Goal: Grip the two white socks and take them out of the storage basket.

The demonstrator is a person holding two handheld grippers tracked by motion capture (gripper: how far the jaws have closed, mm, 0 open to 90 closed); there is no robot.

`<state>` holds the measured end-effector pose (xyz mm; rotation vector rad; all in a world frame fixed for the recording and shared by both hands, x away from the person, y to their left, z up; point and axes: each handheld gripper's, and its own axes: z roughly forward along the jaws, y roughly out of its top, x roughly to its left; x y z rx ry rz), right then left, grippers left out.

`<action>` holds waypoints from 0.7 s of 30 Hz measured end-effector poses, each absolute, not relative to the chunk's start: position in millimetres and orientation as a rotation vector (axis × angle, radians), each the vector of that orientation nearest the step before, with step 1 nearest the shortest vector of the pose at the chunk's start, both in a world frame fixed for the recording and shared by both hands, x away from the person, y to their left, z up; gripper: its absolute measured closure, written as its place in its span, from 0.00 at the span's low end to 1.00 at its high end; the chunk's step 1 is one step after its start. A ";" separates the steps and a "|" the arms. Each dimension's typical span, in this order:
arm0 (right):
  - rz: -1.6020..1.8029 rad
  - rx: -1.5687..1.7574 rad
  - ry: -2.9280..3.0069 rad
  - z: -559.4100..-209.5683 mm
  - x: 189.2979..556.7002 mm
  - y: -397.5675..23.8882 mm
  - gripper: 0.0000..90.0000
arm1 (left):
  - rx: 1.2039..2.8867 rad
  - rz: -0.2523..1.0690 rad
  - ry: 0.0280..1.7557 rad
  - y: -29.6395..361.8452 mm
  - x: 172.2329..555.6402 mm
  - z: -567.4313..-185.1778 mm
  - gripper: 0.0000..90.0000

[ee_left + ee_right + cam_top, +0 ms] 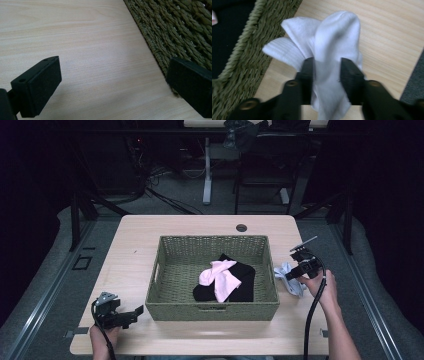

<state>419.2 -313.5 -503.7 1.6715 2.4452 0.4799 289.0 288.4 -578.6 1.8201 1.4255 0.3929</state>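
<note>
A white sock [337, 32] lies bunched on the wooden table, just right of a woven green basket [212, 239]. My right gripper [327, 72] points down over the sock, one jaw on each side of it. The jaws stand partly apart with the fabric filling the gap, and the pads do not squeeze it. In the high view the right gripper [292, 275] is at the sock [286, 270] by the basket's right wall. My left gripper [112, 85] rests low over bare table beside the basket wall [175, 30], jaws wide and holding nothing. It sits near the basket's front left corner [135, 312].
Inside the basket lie a pink sock [220, 277] and a black garment [247, 285]. The table's right edge and grey floor [414, 82] are close beside the white sock. A cable hole [241, 227] is at the table's far side.
</note>
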 end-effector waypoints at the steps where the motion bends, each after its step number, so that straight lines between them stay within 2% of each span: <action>1: 0.456 1.655 2.450 -499.3 416.6 -314.1 0.58 | 1.821 0.392 1.425 288.4 288.9 -578.5 0.00; 2: 0.457 1.646 2.452 -497.0 414.6 -314.4 0.54 | 1.821 0.393 1.424 288.1 288.9 -578.5 0.00; 3: 0.492 1.629 2.460 -490.1 408.7 -316.1 0.43 | 1.821 0.393 1.424 288.0 288.8 -578.4 0.00; 4: 0.506 1.622 2.448 -487.2 404.9 -315.8 0.38 | 1.822 0.394 1.423 287.9 288.8 -578.2 0.00; 5: 0.506 1.622 2.448 -487.2 404.9 -315.8 0.38 | 1.822 0.394 1.423 287.9 288.8 -578.2 0.00; 6: 0.511 1.613 2.440 -484.0 400.9 -315.7 0.32 | 1.821 0.394 1.423 288.0 288.7 -578.2 0.00; 7: 0.528 1.584 2.441 -479.2 392.2 -315.1 0.23 | 1.820 0.395 1.423 288.0 288.7 -578.1 0.00; 14: 0.543 1.550 2.435 -475.4 366.5 -312.8 0.09 | 1.821 0.396 1.423 287.9 288.8 -578.1 0.00; 21: 0.441 1.557 2.478 -485.0 345.3 -311.8 0.00 | 1.833 0.387 1.417 287.2 289.4 -577.1 0.00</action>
